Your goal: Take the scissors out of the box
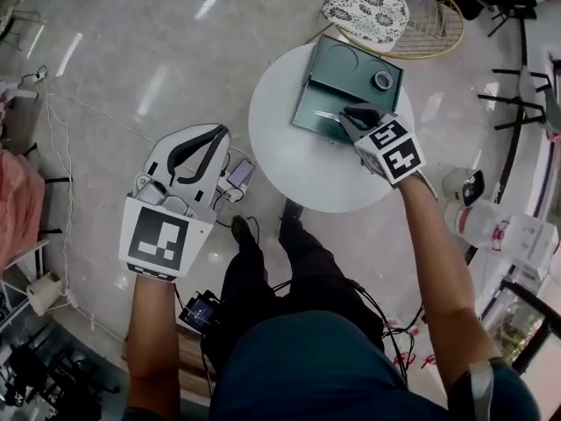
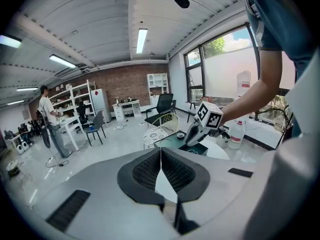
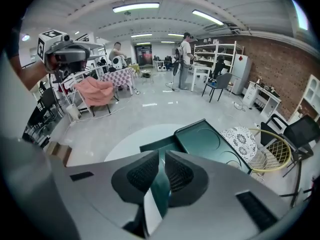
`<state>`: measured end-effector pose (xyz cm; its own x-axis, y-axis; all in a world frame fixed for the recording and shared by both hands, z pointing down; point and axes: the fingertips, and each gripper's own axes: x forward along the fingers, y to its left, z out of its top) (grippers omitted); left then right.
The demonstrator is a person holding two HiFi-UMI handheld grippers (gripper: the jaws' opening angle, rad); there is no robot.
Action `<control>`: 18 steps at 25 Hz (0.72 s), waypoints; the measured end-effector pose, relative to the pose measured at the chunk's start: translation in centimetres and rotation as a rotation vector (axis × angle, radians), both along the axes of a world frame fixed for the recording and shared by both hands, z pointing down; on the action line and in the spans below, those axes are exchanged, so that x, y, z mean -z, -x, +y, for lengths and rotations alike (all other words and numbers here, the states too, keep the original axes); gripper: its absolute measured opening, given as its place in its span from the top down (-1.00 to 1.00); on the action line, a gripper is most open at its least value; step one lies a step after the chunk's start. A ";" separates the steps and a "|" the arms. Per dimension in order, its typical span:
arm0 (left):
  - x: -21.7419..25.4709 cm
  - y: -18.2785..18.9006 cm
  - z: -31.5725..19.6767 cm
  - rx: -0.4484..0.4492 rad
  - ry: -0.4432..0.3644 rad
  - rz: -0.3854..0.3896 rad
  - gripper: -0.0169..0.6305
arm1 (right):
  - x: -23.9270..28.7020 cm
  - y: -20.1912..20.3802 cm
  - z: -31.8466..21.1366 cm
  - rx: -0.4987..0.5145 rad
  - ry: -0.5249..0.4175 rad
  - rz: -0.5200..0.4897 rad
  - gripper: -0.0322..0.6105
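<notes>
**Box**: dark green, open, with its flat lid panel raised on the far side. It stands on a round white bench.

**Scissors**: at the near edge of the box, over its lower tray. The silver blades point away from the right tongs toward the box's left side. No view shows whether they touch the tray.

**Right tongs**: tips at the near edge of the box, marker cube trailing toward the person. In the right gripper view the pads are closed to a narrow slit, clamped on the scissors, and a thin pale sliver shows in the slit. The box lies just beyond them.

**Left tongs**: well apart from the box, off the bench and over the floor. The left gripper view shows the tongs pressed together with nothing between them.

**Tape roll**: a small ring inside the box, at its right side.

**Chair cushion**: patterned, just beyond the box.
</notes>
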<state>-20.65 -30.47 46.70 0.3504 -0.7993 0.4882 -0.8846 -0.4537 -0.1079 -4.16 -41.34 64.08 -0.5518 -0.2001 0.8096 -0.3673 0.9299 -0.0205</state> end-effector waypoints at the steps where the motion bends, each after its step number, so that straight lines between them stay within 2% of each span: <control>1: -0.6 0.0 0.0 0.005 0.009 0.004 0.88 | -0.8 0.0 -0.1 0.006 0.008 0.007 0.77; 18: -8.6 0.2 -0.8 0.070 0.090 0.051 0.88 | -11.6 -0.1 -1.4 0.112 0.085 0.140 0.77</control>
<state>-20.89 -31.31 55.35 0.3212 -0.7763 0.5423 -0.9178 -0.3964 -0.0238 -4.07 -42.74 75.67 -0.4478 -0.0711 0.8913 -0.2659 0.9623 -0.0569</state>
